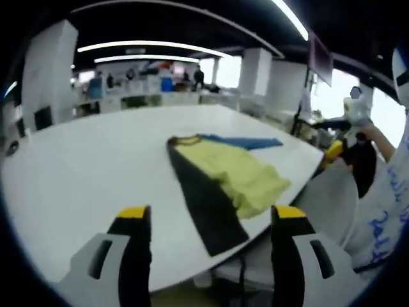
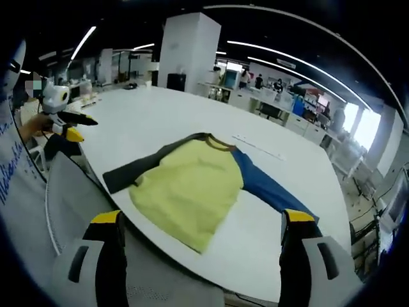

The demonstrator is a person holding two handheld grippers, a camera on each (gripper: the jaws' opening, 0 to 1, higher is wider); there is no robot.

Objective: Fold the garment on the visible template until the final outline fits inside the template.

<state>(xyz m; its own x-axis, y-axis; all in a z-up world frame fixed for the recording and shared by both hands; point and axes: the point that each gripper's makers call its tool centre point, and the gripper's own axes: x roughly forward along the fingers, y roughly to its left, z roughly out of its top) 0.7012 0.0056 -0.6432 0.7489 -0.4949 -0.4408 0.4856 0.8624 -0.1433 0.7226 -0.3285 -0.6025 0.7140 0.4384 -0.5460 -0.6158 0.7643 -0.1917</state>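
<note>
A long-sleeved shirt (image 1: 246, 176) lies flat on the white table (image 1: 96, 166), close to its curved edge. It has a yellow body (image 2: 192, 185), a dark grey sleeve (image 2: 140, 167) and a blue sleeve (image 2: 271, 190). The grey sleeve (image 1: 208, 204) stretches towards the left gripper (image 1: 212, 214), which hovers open short of the table edge. The right gripper (image 2: 203, 219) hangs open off the edge, just short of the shirt's hem. Both hold nothing. The right gripper (image 1: 342, 144) also shows far right in the left gripper view. The left gripper (image 2: 67, 121) appears far left in the right gripper view.
A pale chair back (image 2: 70, 198) stands between the grippers at the table edge, also seen as a chair (image 1: 332, 198). A person's white printed sleeve (image 1: 386, 211) is beside it. A thin pale strip (image 2: 255, 146) lies beyond the collar. Pillars, desks and distant people fill the room behind.
</note>
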